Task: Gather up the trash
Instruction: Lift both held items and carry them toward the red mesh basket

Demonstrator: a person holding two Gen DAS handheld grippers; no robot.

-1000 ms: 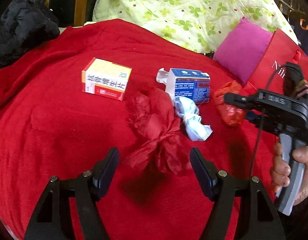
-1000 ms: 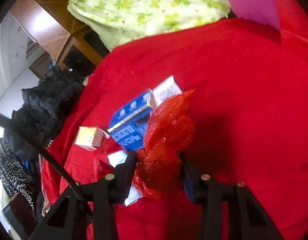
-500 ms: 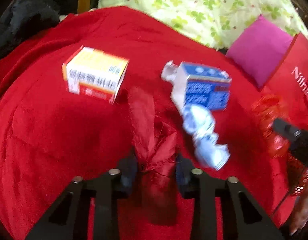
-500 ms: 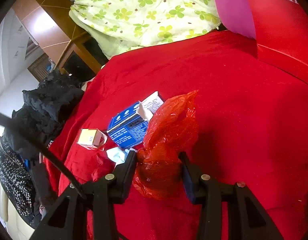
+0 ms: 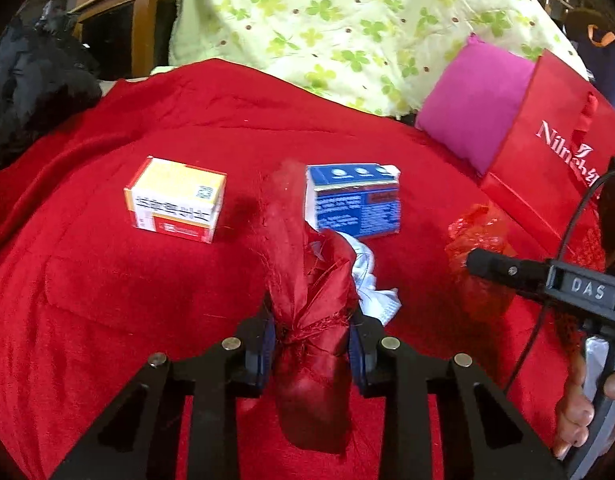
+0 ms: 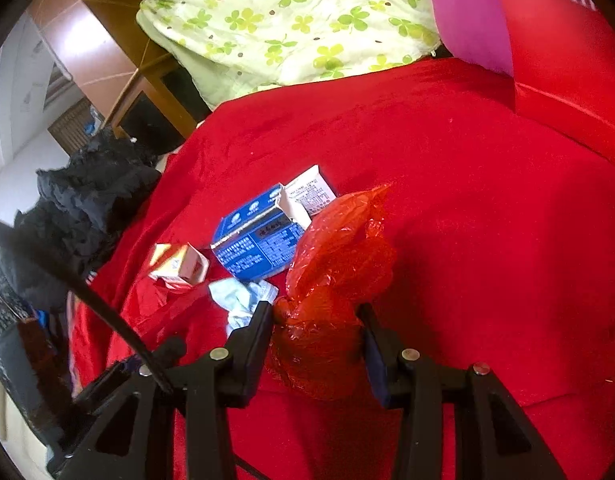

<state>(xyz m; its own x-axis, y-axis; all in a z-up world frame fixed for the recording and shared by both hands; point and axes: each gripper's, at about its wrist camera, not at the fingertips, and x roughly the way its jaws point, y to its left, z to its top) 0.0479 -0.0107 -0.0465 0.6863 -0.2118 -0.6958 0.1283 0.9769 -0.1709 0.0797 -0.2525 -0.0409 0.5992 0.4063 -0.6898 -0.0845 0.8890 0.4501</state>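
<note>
My left gripper [image 5: 311, 332] is shut on a knotted dark red cloth scrap [image 5: 307, 264], held just above the red blanket. My right gripper [image 6: 317, 320] is shut on a crumpled red plastic bag [image 6: 339, 248]; the same bag [image 5: 479, 236] and gripper show at the right of the left wrist view. On the blanket lie a yellow-and-white box [image 5: 175, 200], a torn blue carton [image 5: 353, 200] and a crumpled pale blue wrapper [image 5: 375, 292]. The right wrist view shows the blue carton [image 6: 259, 236], the yellow box [image 6: 179, 264] and the wrapper [image 6: 243, 296] left of the bag.
A red paper gift bag [image 5: 547, 160] stands at the right beside a magenta cushion [image 5: 475, 100]. A green clover-print quilt [image 5: 347, 20] lies behind. Dark clothing [image 5: 31, 80] is piled at the left near a wooden cabinet [image 5: 119, 20]. A hand [image 5: 579, 408] grips the right handle.
My left gripper closed on the red cloth scrap and lifted it off the blanket. The right gripper kept its hold on the red plastic bag and drifted toward the gift bag.
</note>
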